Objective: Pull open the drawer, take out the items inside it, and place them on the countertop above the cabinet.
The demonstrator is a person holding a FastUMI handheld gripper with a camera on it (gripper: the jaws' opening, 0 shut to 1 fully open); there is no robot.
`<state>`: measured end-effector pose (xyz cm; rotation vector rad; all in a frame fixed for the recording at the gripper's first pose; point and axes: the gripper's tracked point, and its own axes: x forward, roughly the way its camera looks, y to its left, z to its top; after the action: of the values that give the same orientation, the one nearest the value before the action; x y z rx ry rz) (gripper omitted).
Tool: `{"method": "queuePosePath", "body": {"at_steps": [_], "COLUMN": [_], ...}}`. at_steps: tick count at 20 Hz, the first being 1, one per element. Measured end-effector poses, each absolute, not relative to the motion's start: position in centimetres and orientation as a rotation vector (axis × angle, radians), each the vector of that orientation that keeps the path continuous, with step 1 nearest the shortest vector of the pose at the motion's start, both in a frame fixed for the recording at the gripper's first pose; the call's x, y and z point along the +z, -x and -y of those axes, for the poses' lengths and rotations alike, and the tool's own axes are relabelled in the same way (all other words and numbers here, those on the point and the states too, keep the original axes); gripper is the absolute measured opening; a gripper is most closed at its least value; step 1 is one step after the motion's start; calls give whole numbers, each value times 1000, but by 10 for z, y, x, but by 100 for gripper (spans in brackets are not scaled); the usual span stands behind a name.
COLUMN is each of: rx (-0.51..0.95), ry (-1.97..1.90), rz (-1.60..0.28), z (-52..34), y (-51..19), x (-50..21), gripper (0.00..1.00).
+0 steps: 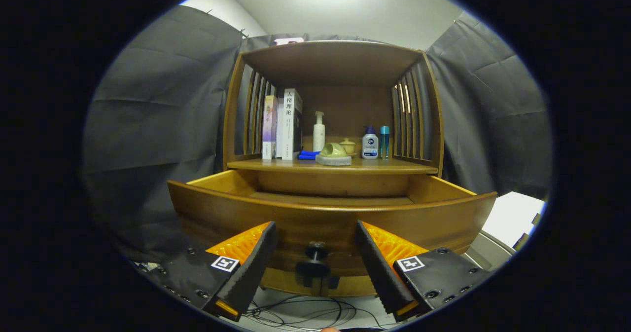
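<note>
Gripper: the two-finger gripper (315, 240) has its fingers spread wide, holding nothing; the dark round drawer knob (315, 251) sits between them, touching neither.
Drawer: the curved-front brown wooden drawer (325, 213) stands pulled out from the wooden cabinet (236, 105), at 12 o'clock just beyond the fingertips.
Drawer contents: the front panel hides the floor of the drawer; I cannot tell what lies inside.
Countertop: the wooden countertop (394, 166) at 12 o'clock above the drawer carries two upright books (283, 124), a white pump bottle (319, 131), a blue cloth (308, 155), a pale green dish on a grey pad (333, 153), a small yellow lidded jar (348, 146), a white bottle with blue cap (369, 143) and a slim teal bottle (384, 142).
Risk: reaching in low could knock the fingers on the drawer front; setting items down could topple the bottles, since little bare shelf remains.
Risk, cables: dark cables (305, 314) trail on the floor at 6 o'clock and could snag.
Writing: the book spines bear Chinese characters, too small to read surely; the bottle label is unreadable.
</note>
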<state>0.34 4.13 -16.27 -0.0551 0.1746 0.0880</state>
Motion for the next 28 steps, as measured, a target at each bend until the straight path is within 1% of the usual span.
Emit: {"method": "queuePosePath", "body": {"at_steps": [6,12,19,24,28], "rx": [54,16,4,0,-1], "ry": [64,45,-23,66,57], "rz": [-214,-185,-214,-202,-198], "z": [-36,-35,-29,-27,-27], "y": [-16,-18,-35,-41,-50], "x": [-191,-189,-187,-190,-191], "gripper": [100,97,97,97,97]}}
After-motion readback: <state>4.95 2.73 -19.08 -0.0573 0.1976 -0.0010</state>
